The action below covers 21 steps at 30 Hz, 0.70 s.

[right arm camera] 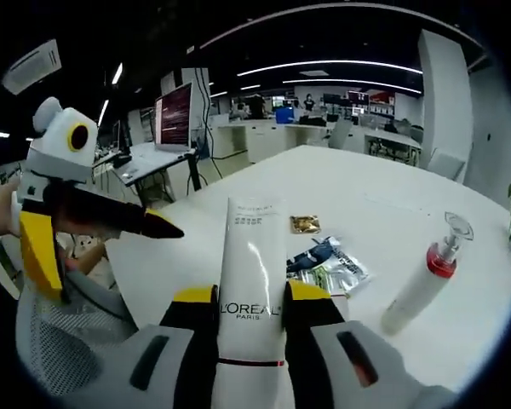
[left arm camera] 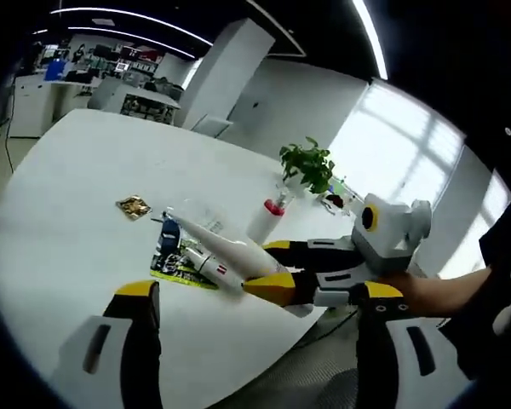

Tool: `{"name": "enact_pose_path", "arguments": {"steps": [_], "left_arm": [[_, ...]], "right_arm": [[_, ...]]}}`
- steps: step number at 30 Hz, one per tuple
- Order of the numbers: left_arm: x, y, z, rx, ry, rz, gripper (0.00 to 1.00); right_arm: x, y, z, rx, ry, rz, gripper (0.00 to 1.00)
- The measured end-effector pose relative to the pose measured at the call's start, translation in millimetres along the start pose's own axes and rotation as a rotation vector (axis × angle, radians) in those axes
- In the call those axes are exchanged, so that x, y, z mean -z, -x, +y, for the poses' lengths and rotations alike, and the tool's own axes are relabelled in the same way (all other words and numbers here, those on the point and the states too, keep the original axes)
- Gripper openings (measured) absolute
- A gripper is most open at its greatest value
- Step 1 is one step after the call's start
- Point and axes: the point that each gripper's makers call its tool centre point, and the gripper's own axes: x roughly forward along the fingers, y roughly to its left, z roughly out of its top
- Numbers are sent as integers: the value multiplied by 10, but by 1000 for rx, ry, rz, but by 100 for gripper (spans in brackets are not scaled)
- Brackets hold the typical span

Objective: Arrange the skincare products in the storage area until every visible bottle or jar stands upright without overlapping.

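A white L'Oreal tube [right arm camera: 254, 247] points away from me over the white table [right arm camera: 366, 183], and my right gripper [right arm camera: 253, 296] is shut on its lower half. In the left gripper view the same tube [left arm camera: 230, 253] lies slanted in the right gripper [left arm camera: 264, 266], which reaches in from the right. A white pump bottle [right arm camera: 422, 290] with a red collar stands upright on the table, just behind the tube's tip [left arm camera: 268, 217]. My left gripper [left arm camera: 260, 291] is open with nothing between its wide-set jaws. It hangs at the left [right arm camera: 102, 247], off the table's edge.
Blue and green sachets [left arm camera: 166, 256] [right arm camera: 328, 266] lie flat beside a small gold sachet [left arm camera: 134, 206] [right arm camera: 304, 224]. A potted plant [left arm camera: 309, 164] stands at the table's far edge. A mesh chair [right arm camera: 60, 341] sits below the near edge. Desks and a monitor [right arm camera: 175, 115] stand behind.
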Motion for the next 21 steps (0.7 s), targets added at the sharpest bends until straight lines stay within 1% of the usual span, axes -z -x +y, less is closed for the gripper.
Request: {"name": "enact_pose_path", "arguments": {"steps": [4, 6, 8, 10, 12, 14, 15, 16, 19, 21], "left_arm": [[-75, -115, -51, 25, 20, -12, 83], [-90, -175, -112, 41, 25, -10, 80], [-103, -225, -130, 56, 32, -9, 78], [-89, -269, -187, 64, 43, -8, 76], [-120, -310, -158, 71, 58, -8, 72], [-143, -356, -198, 90, 101, -21, 69], [-166, -387, -233, 109, 149, -36, 66], [-175, -407, -238, 116, 176, -43, 64], [-181, -462, -230, 115, 190, -52, 56], [-218, -481, -291, 132, 209, -73, 49]], "right_arm": [[-33, 127, -3, 3, -2, -21, 28], [-49, 204, -6, 8, -5, -32, 28], [-65, 265, -12, 7, -24, -48, 29], [-87, 343, -3, 13, -22, -57, 29], [-98, 396, -3, 16, -18, -66, 29], [-104, 433, 0, 17, -21, -76, 29], [-111, 460, 14, 14, -19, -82, 29], [-124, 491, 23, 16, -14, -87, 29], [-129, 544, 53, 17, 12, -96, 29], [-129, 585, 66, 27, 32, -95, 29]]}}
